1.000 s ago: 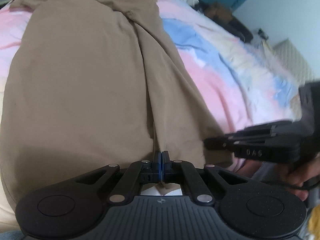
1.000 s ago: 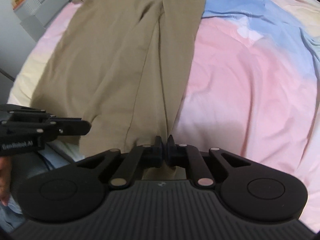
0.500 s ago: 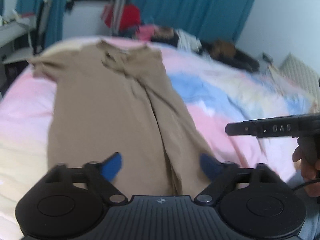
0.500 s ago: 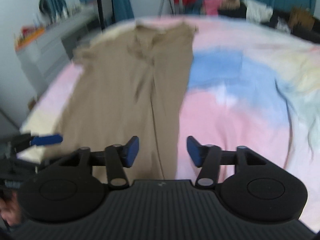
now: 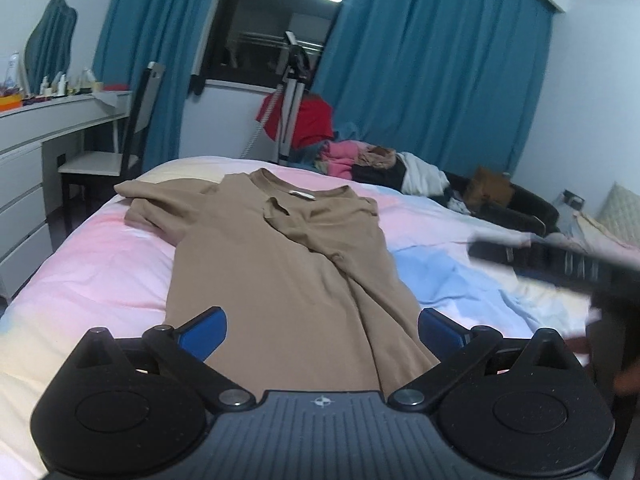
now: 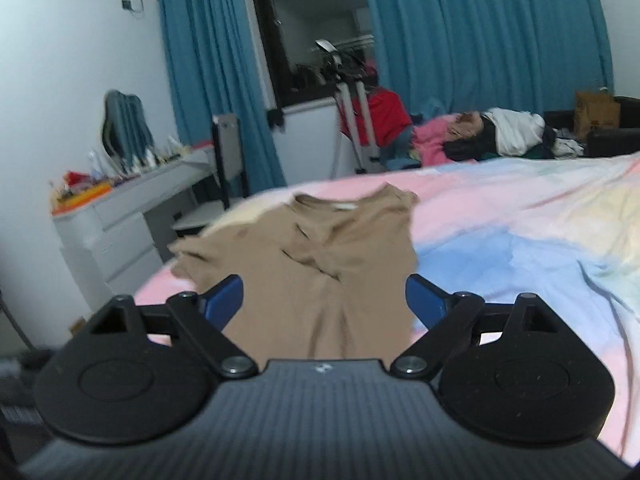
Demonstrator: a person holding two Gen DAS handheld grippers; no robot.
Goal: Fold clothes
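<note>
1. At the left of both views a white dresser (image 5: pixel 24 168) and a chair (image 5: pixel 132 128) were seen beside the bed (image 5: pixel 92 272); nothing there belonged to the task.
2. Left of centre in the left wrist view, one sleeve (image 5: pixel 156 204) of the tan T-shirt (image 5: pixel 272 280) was found spread out flat on the pastel bedding, not folded in.
3. At centre, the T-shirt was laid lengthwise, collar towards the top of the frame, hem towards the bottom; its right side appeared to have been folded over onto the body, a long ridge being left down the middle; one lengthwise fold was judged done.
4. The left gripper (image 5: pixel 320 330) was seen at lower centre, jaws opening wide; no cloth was held between the blue pads (image 5: pixel 202 330).
5. In the right wrist view the right gripper (image 6: pixel 324 300) was likewise shown with jaws opening and nothing clamped; the shirt lay beyond it, blurred.
6. At the upper right, a pile of other clothes (image 5: pixel 380 164) was left untouched; the spread sleeve's side, the crosswise fold and that pile were judged outstanding.
</note>
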